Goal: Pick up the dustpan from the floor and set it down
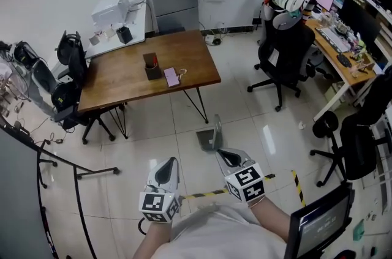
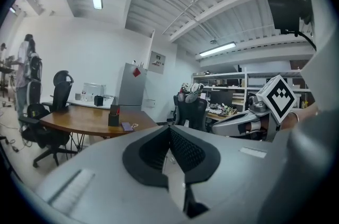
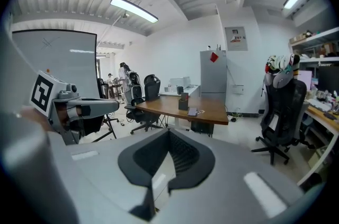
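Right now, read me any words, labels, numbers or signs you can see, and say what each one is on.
Nothing is legible.
Wall notice: too small to read.
Screen: lines of text, blurred.
Cubes on the left gripper and right gripper: square patterns only, no letters.

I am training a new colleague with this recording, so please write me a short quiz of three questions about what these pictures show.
1. Short answer: in the head view, which is nearer the dustpan, the left gripper or the right gripper?
2. True or false: the right gripper holds the dustpan.
3. Choose one. The dustpan is: A on the floor, B lifted in the air, C out of sight.
Key: 1 the right gripper; 2 false, both grippers are shut and empty; 3 A.
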A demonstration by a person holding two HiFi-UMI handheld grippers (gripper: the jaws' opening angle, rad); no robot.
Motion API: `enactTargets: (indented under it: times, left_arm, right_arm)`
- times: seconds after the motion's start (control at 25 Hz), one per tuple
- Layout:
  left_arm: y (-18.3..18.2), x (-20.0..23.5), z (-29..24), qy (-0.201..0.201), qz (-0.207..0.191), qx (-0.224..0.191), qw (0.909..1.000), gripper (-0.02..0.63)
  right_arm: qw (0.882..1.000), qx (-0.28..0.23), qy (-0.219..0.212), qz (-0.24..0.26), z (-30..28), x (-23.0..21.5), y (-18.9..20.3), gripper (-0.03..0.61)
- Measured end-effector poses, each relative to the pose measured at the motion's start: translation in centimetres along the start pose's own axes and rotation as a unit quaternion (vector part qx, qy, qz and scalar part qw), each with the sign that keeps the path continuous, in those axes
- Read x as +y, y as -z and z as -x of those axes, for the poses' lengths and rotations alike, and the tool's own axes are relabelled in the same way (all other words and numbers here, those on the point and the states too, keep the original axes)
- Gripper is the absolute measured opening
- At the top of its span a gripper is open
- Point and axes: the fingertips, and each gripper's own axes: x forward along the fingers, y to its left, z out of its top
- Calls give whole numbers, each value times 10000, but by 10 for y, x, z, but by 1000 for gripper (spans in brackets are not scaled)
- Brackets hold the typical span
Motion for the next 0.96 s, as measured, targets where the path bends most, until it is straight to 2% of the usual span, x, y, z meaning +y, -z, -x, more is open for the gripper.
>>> enactTargets:
  times: [0.2,0.4,0.96]
  left_arm:
    - [-4,8,-4,-68,-12,-4,10000,15]
    - [-6,14,-4,-125,40,32,9999,15]
    - [-1,15,-18,13,-115,285,9995,15]
  right_arm:
    - [9998,105,170,66,-4,-7,-1,2]
    - [9992,196,333,-73,-8,-11,-1,2]
    - [9983,224,534,-23,-15,-14,-4,2]
